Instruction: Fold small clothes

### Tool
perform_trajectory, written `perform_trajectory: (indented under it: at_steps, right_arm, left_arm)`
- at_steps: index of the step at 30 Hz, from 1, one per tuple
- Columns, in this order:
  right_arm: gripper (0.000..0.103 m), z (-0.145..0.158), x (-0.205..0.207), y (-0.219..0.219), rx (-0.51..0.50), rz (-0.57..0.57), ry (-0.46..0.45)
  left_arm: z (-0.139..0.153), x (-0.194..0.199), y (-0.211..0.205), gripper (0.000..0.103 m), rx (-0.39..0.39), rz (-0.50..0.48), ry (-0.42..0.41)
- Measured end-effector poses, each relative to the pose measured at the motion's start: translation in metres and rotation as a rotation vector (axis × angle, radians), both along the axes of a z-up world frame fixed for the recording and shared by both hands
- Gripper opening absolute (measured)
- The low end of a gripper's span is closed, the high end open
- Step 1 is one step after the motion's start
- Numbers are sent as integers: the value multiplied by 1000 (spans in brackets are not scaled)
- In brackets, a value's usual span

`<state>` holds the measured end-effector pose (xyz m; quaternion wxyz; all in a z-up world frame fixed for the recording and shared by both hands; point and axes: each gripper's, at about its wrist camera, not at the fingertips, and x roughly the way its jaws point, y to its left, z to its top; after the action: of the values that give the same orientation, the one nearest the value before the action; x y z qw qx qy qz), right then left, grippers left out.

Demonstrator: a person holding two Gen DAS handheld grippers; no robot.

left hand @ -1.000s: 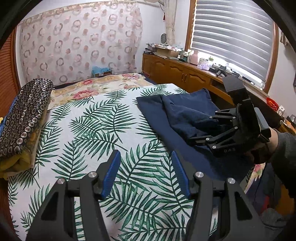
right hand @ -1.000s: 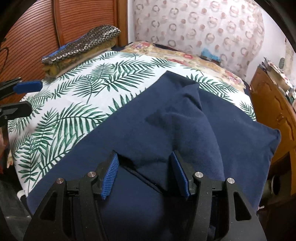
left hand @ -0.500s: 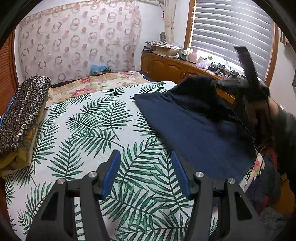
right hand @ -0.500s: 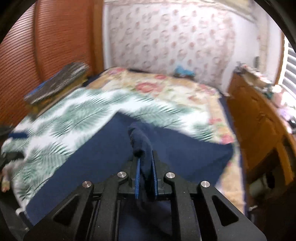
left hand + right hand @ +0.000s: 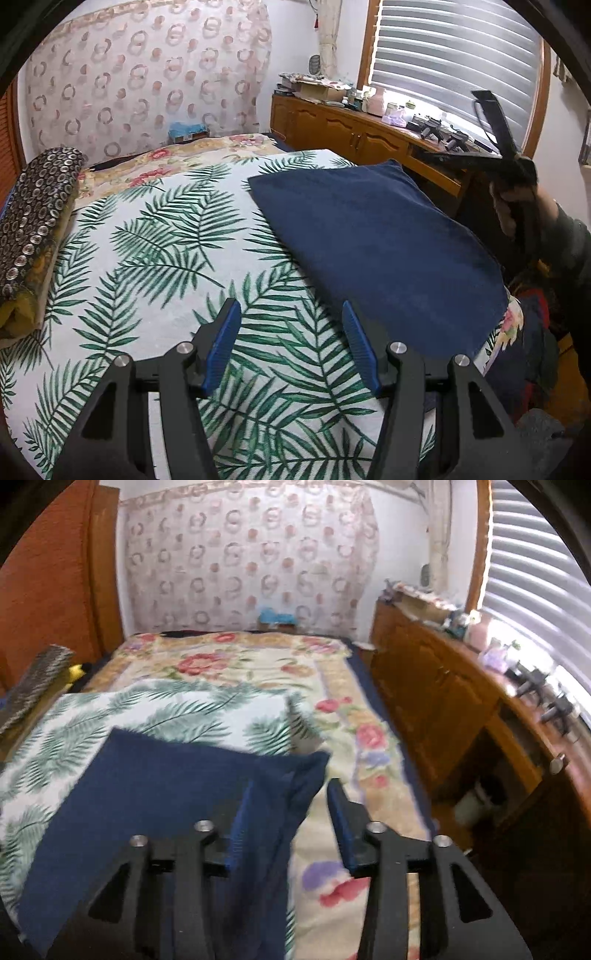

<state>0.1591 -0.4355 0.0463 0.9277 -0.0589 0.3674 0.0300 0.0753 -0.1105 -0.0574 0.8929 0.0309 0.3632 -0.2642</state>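
A navy blue cloth (image 5: 369, 236) lies spread flat on the right side of the palm-leaf bed sheet (image 5: 155, 258). My left gripper (image 5: 291, 343) hovers open over the bare sheet, just left of the cloth's near corner, with nothing between its fingers. A hand holds my right gripper (image 5: 290, 794) above the cloth's far right corner (image 5: 295, 771). Its jaws are opening, and a fold of the cloth lies slack between them, beside the left finger (image 5: 240, 819). From the left wrist view that gripper (image 5: 513, 166) shows raised at the bed's right edge.
A rolled patterned blanket (image 5: 33, 221) lies along the bed's left edge. A wooden cabinet (image 5: 351, 133) with clutter on top runs along the right wall under the window blinds (image 5: 443, 55). A heap of clothes (image 5: 532, 332) sits beside the bed at the lower right.
The right gripper shut on a raised fold of the navy cloth, lifted it and swung it rightwards, and has now parted its jaws. The cloth has gone from rumpled to flat. The left gripper stayed put.
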Motion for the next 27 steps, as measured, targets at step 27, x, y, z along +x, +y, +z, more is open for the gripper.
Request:
perform_trajectory:
  at_steps: [27]
  right_arm:
    - [51, -51, -123, 55, 44, 148, 77]
  left_arm:
    - [-25, -20, -39, 56, 17, -101, 96]
